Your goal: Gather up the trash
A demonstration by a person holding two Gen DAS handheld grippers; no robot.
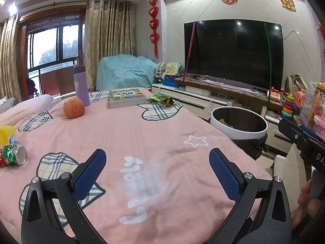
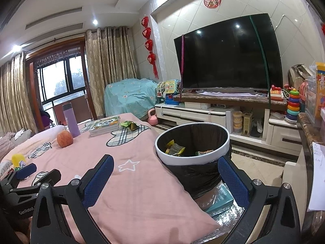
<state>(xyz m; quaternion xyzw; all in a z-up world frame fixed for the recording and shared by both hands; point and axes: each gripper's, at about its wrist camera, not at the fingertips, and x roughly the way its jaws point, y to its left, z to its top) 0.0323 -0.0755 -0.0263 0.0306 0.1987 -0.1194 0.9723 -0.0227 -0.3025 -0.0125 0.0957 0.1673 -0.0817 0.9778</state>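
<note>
A table under a pink cloth (image 1: 154,130) fills the left wrist view. My left gripper (image 1: 157,172) hovers open above its near part, nothing between the blue pads. A crushed green can (image 1: 15,154) lies at the left edge beside a yellow wrapper (image 1: 7,134). A green snack wrapper (image 1: 161,99) lies at the far end by the books. The white-rimmed bin (image 2: 193,142) with a black liner stands off the table's right side, with wrappers inside. My right gripper (image 2: 166,181) is open and empty, just in front of the bin (image 1: 238,122).
An apple (image 1: 73,107), a purple bottle (image 1: 81,85) and stacked books (image 1: 127,97) sit at the far end. A TV (image 2: 229,59) on a low cabinet and toys (image 2: 293,105) stand beyond the bin. A blue box (image 2: 221,199) lies by the bin's base.
</note>
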